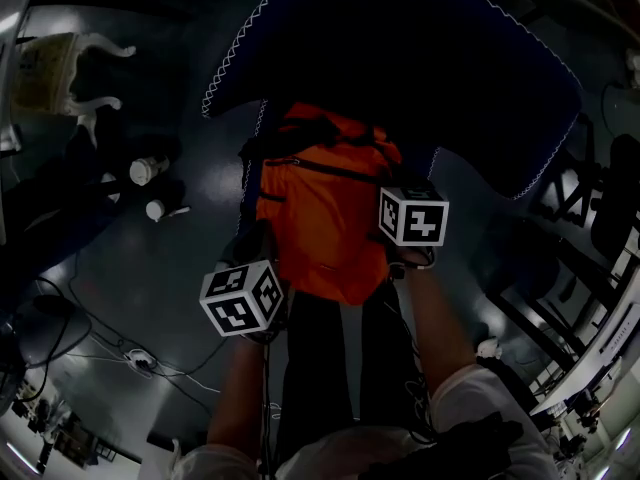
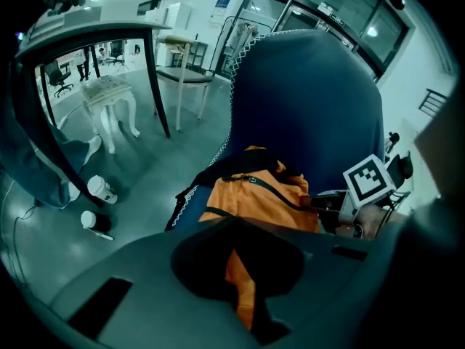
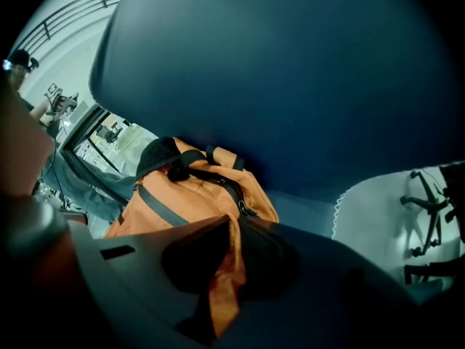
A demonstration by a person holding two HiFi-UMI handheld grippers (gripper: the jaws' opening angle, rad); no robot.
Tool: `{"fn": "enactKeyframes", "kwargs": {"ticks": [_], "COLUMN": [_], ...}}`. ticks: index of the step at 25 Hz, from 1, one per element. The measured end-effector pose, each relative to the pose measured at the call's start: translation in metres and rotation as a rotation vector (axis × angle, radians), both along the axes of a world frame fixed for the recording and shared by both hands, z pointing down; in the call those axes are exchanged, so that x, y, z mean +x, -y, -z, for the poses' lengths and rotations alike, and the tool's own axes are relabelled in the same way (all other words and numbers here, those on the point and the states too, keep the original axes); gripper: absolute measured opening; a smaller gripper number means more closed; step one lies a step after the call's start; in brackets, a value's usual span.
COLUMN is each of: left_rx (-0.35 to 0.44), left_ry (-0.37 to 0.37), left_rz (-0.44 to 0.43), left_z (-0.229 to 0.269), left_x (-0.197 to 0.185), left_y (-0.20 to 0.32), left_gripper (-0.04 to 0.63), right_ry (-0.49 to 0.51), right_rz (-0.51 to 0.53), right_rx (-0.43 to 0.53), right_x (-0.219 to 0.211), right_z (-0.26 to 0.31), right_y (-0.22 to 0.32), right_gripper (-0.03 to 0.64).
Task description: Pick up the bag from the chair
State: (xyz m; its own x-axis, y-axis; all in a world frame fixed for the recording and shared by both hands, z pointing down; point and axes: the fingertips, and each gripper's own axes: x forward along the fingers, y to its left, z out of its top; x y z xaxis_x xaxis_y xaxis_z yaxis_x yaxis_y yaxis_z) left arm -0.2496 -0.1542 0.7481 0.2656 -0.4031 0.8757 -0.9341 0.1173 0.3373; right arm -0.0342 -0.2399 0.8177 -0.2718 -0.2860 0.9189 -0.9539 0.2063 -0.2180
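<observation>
An orange bag [image 1: 325,218] with black straps lies against the dark blue chair [image 1: 450,78], whose edge has white stitching. My left gripper [image 1: 258,256] is at the bag's left side and my right gripper [image 1: 400,236] at its right side. In the left gripper view the jaws [image 2: 243,289] are shut on a fold of the orange bag [image 2: 254,195], with the chair back [image 2: 312,100] behind it. In the right gripper view the jaws [image 3: 224,289] likewise pinch orange fabric of the bag [image 3: 189,195] below the chair [image 3: 290,71]. Whether the bag is off the seat cannot be told.
Two paper cups [image 1: 148,170] stand on the dark floor to the left, near a white stool [image 1: 75,68]. A black-legged table [image 2: 94,35] is at the left. Cables [image 1: 140,358] run across the floor. An office chair base [image 3: 429,195] stands on the right.
</observation>
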Motion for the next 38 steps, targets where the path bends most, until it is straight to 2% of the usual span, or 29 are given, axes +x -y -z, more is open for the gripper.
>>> {"fn": "enactKeyframes", "kwargs": {"ticks": [7, 14, 24, 33, 38], "left_rx": [0.045, 0.077, 0.121, 0.175, 0.191], "left_ry": [-0.004, 0.012, 0.032, 0.036, 0.04], "left_rz": [0.003, -0.011, -0.023, 0.003, 0.015], "left_z": [0.028, 0.057, 0.11, 0.162, 0.186], "left_x": [0.015, 0.018, 0.017, 0.018, 0.023], "left_y": [0.006, -0.003, -0.02, -0.047, -0.065], "left_gripper": [0.012, 0.012, 0.012, 0.012, 0.012], "right_ry": [0.029, 0.083, 0.152, 0.238, 0.261], "right_rz": [-0.028, -0.026, -0.055, -0.065, -0.034], "right_rx": [0.028, 0.071, 0.079, 0.119, 0.135], "right_x": [0.008, -0.009, -0.026, -0.044, -0.051], "right_z": [0.032, 0.071, 0.128, 0.19, 0.221], "right_y": [-0.007, -0.025, -0.064, -0.093, -0.11], "right_gripper": [0.054, 0.052, 0.051, 0.051, 0.051]}}
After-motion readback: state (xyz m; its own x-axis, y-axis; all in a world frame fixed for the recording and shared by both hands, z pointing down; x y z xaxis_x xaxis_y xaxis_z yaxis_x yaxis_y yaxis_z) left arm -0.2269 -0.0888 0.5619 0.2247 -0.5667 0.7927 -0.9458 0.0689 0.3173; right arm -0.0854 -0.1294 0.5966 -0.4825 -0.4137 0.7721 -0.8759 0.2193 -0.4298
